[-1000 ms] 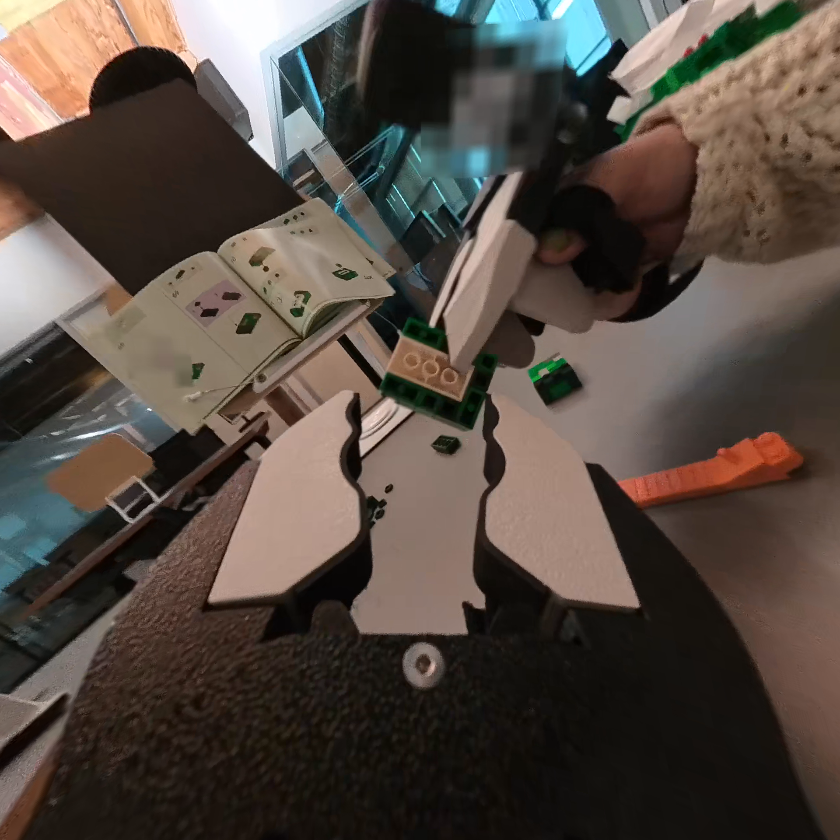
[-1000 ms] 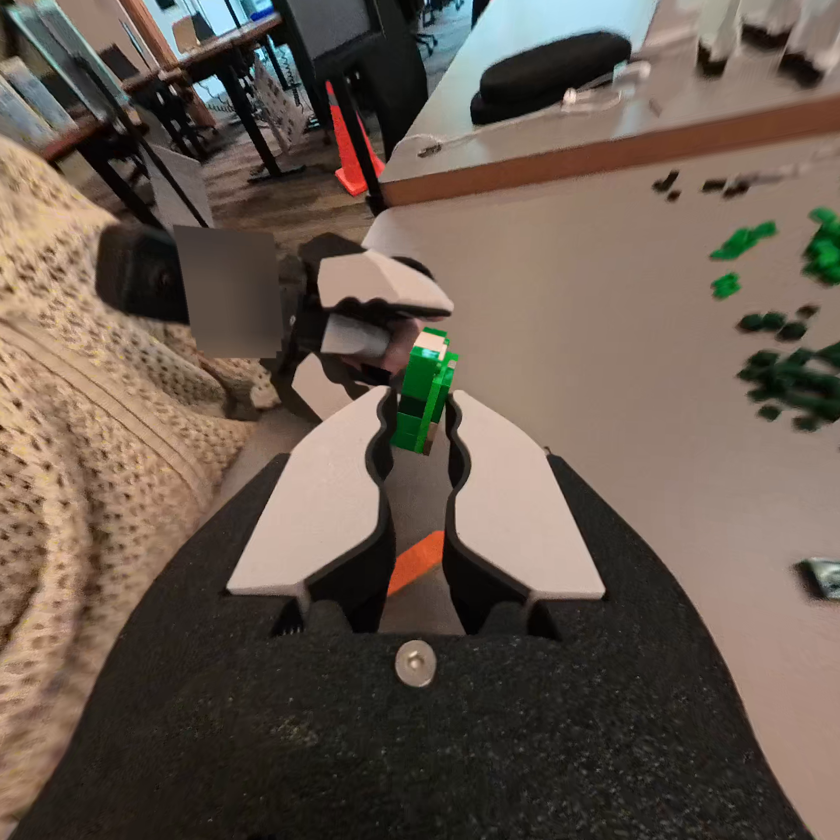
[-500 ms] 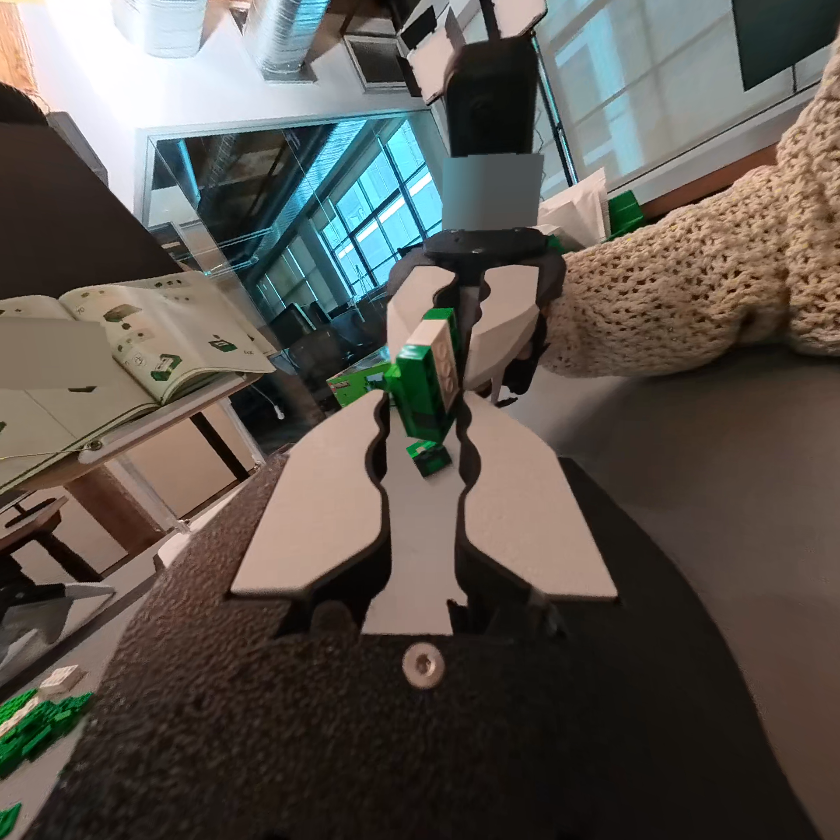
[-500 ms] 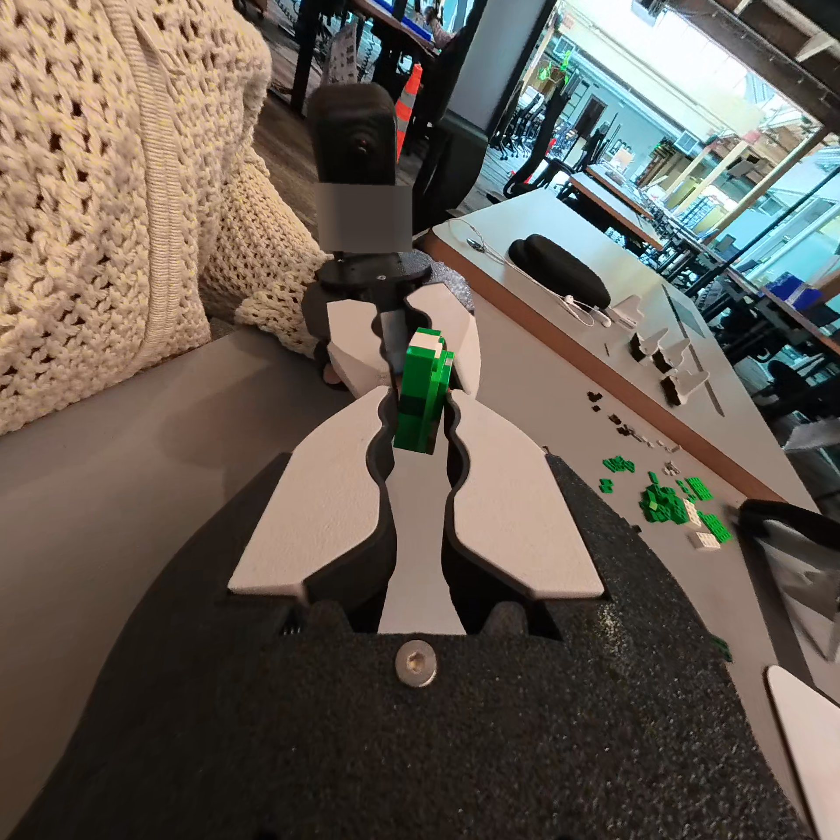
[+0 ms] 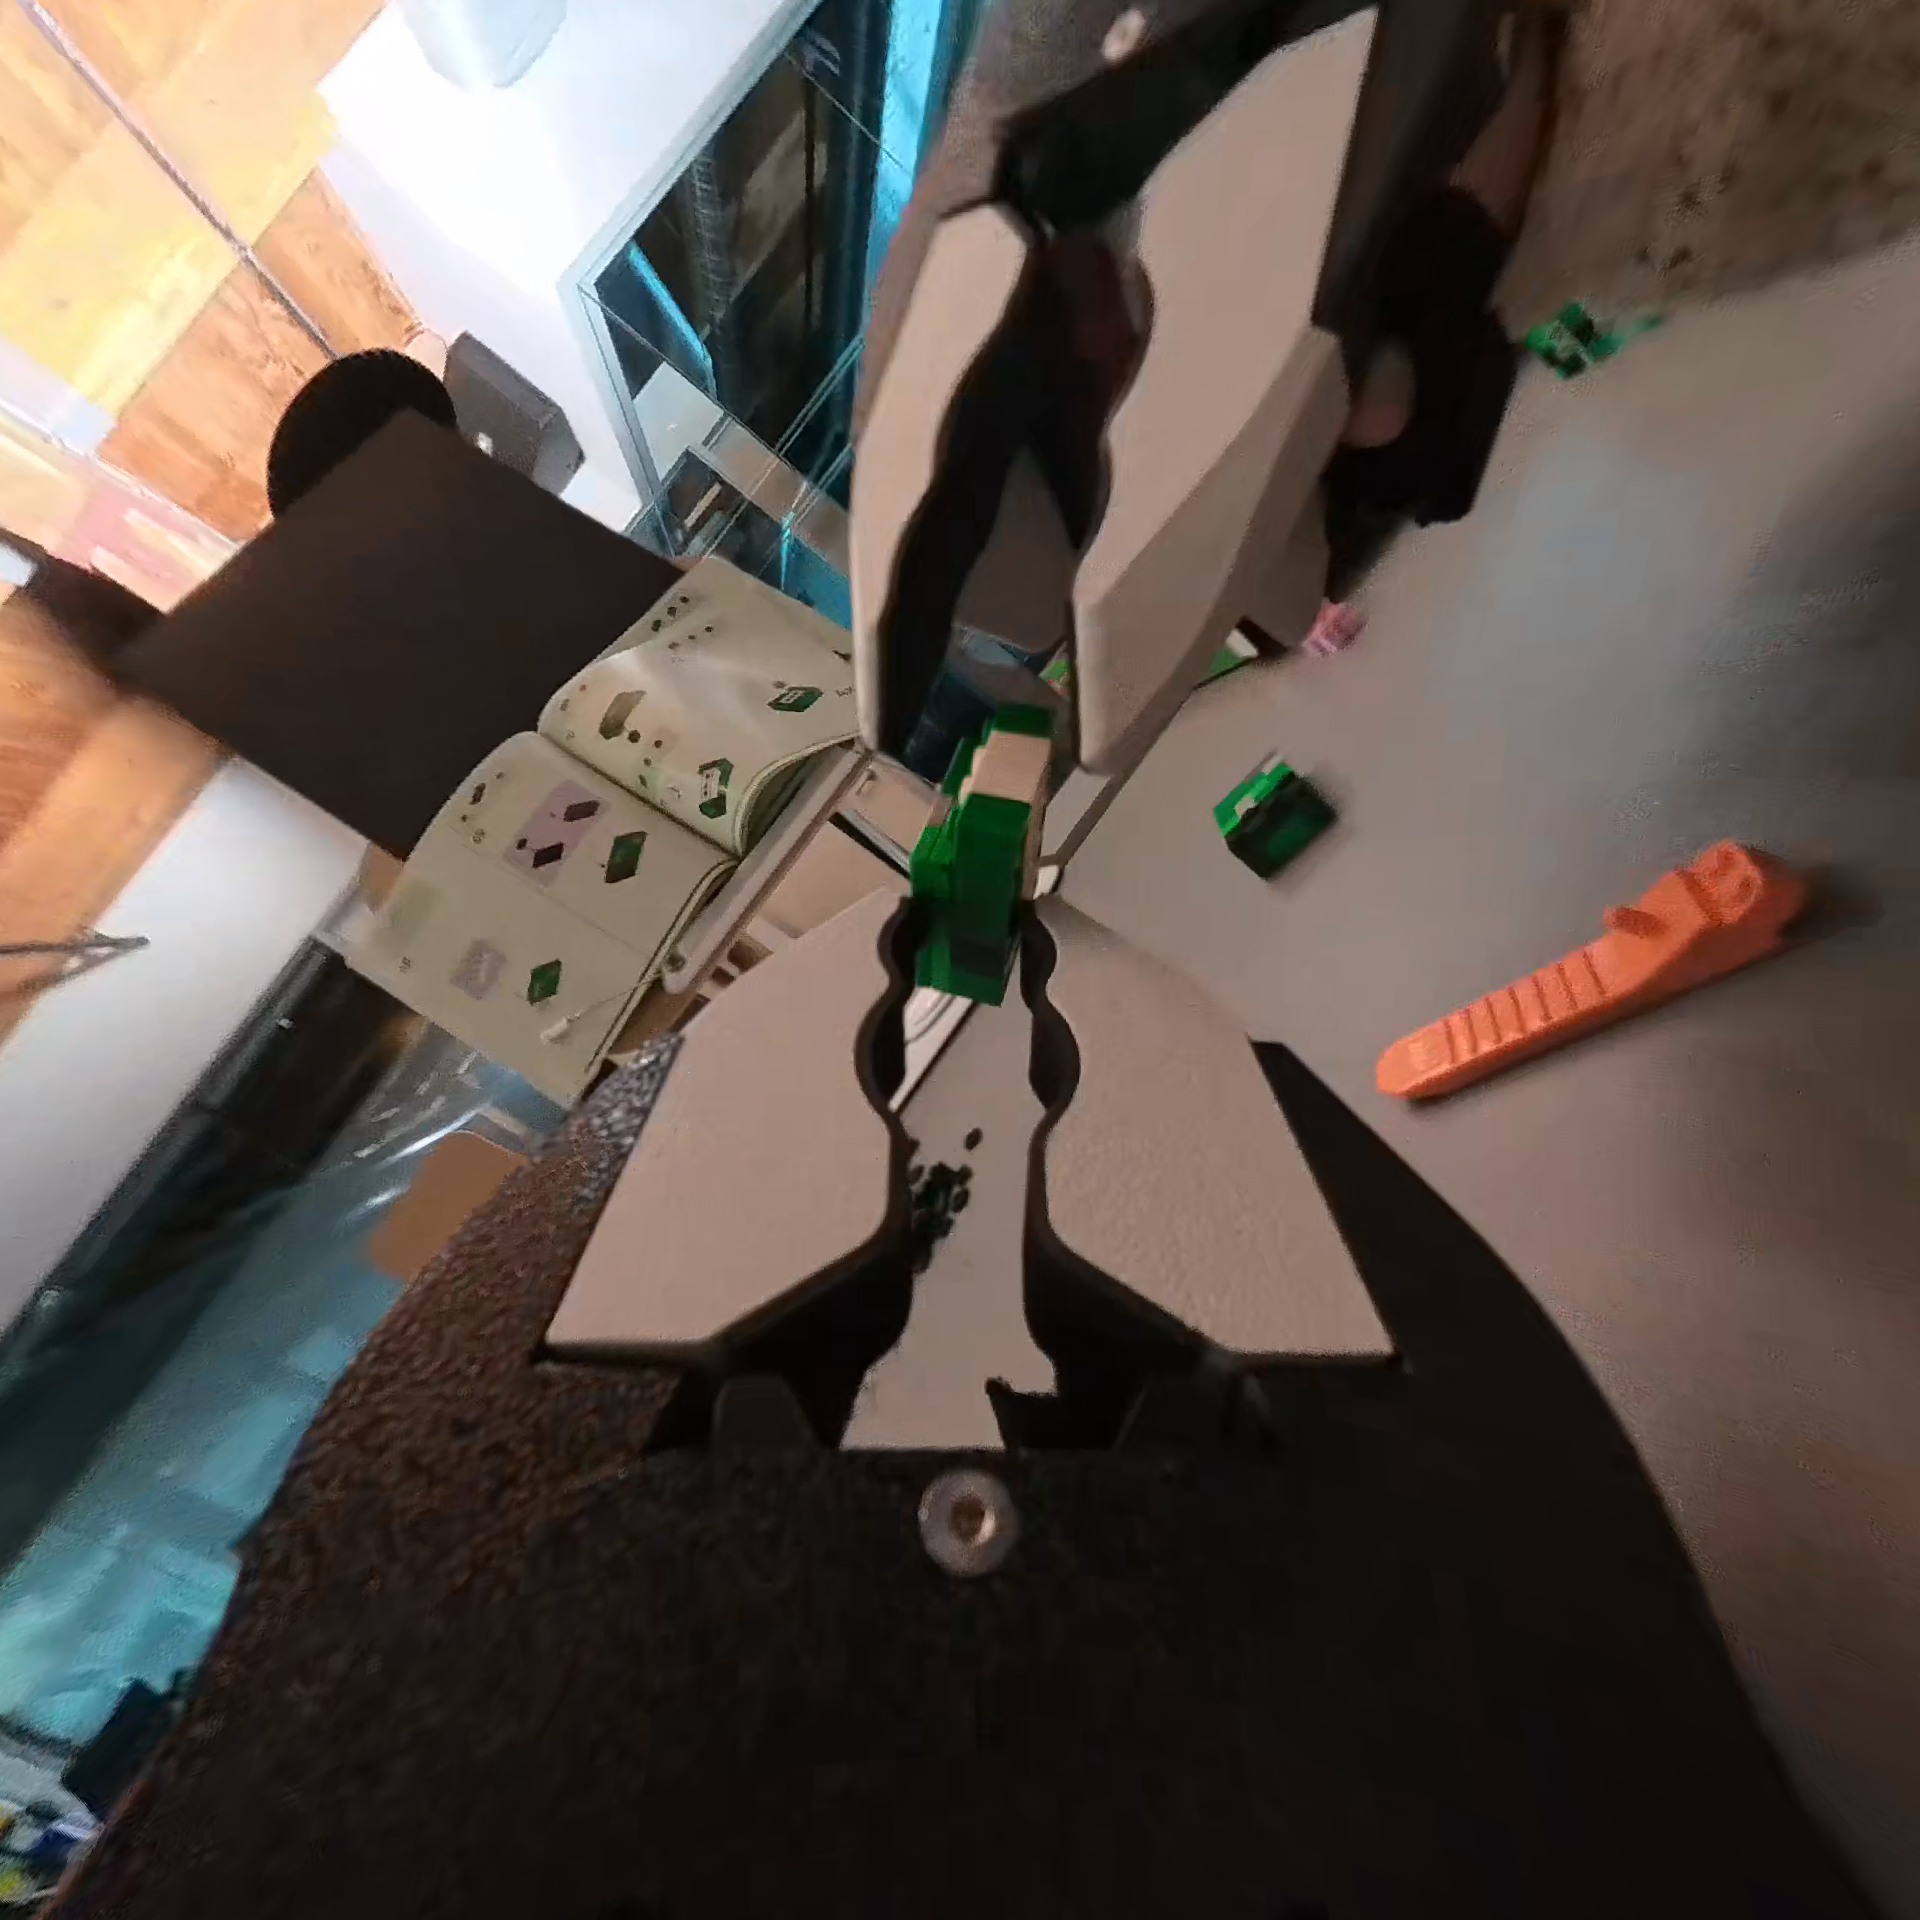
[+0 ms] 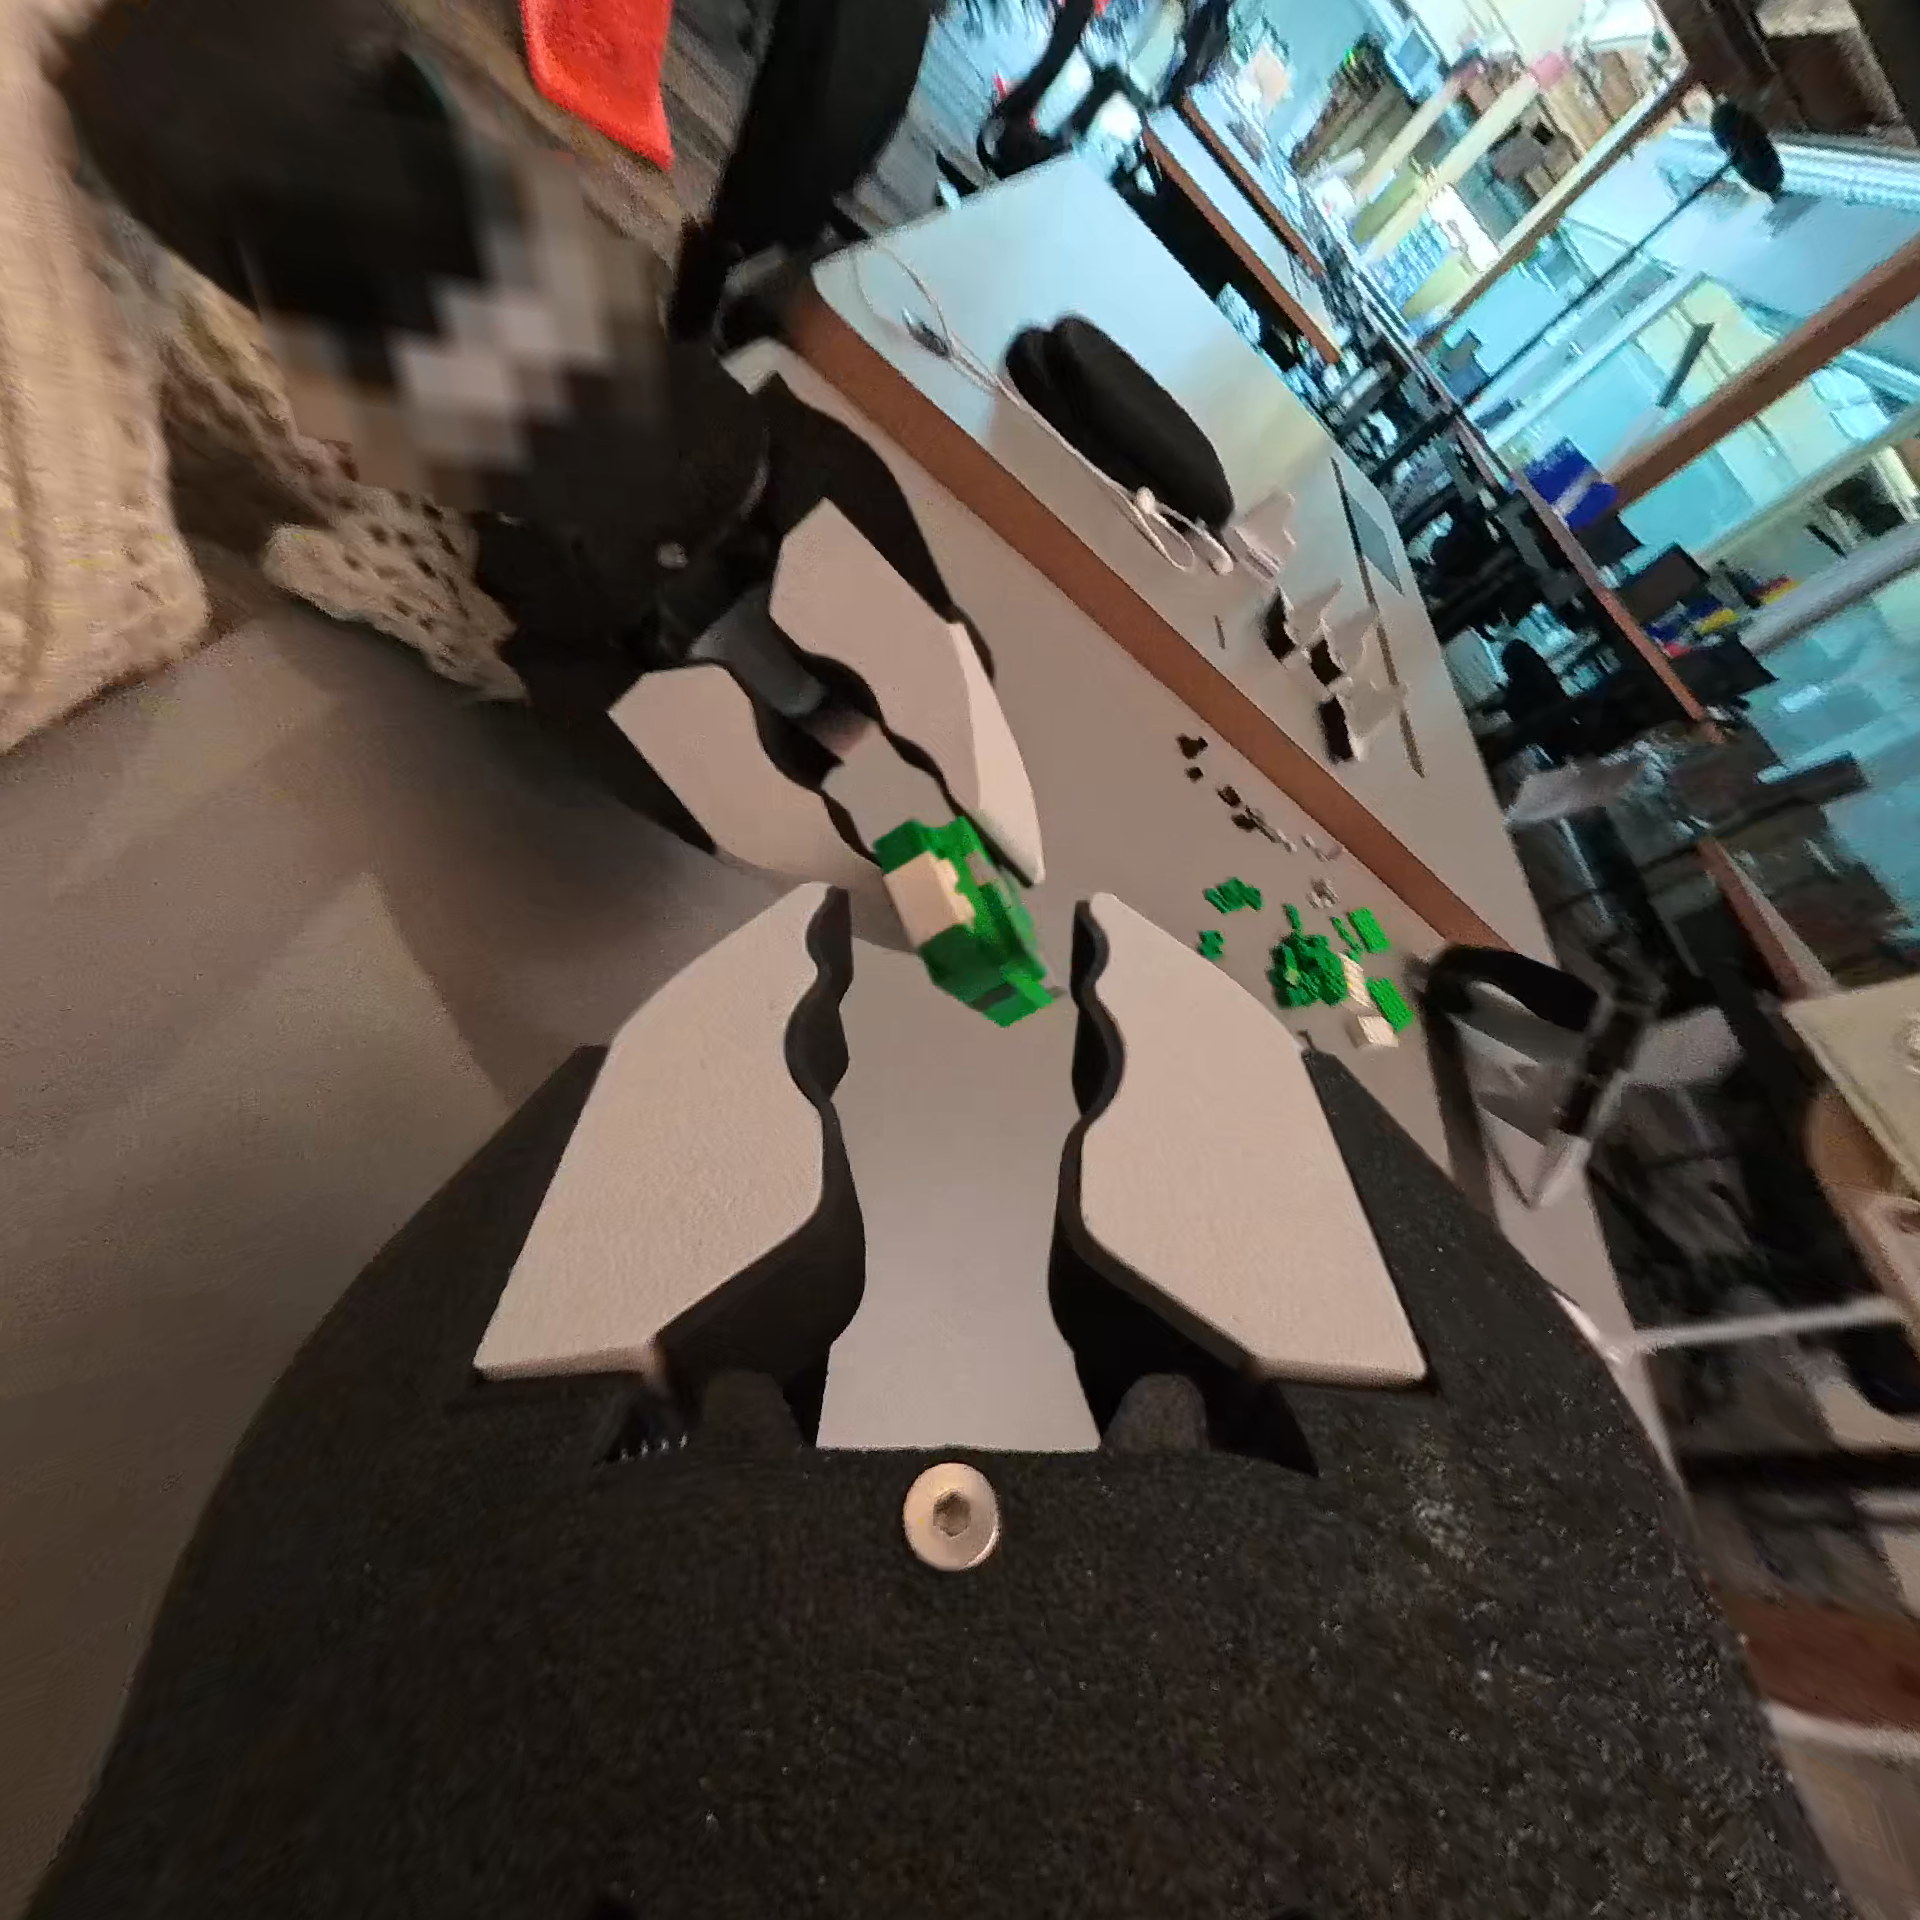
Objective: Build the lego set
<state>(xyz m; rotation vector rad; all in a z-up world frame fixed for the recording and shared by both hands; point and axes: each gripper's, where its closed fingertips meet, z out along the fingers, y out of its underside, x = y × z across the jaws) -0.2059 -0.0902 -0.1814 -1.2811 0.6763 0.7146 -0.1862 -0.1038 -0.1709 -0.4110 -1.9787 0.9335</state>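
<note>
lego assembly [image 5: 971, 883], green bricks with a white one on its upper part, sits clamped between the tips of my left gripper [image 5: 961, 940], raised above the grey table [image 5: 1558, 1299]. my right gripper [image 6: 956, 925] faces it from the opposite side with its fingers spread; in the right wrist view the assembly hangs in the gap, touching neither pad. beyond it on the table: a small dark green sub-build [image 5: 1273, 821], then an orange brick separator [image 5: 1590, 987]. a heap of loose green and white bricks [image 6: 1325, 961] lies further off. an open instruction booklet [image 5: 623, 810] rests on a stand past the table edge; its print is too small and blurred to read. no brand marks legible on anything.
</note>
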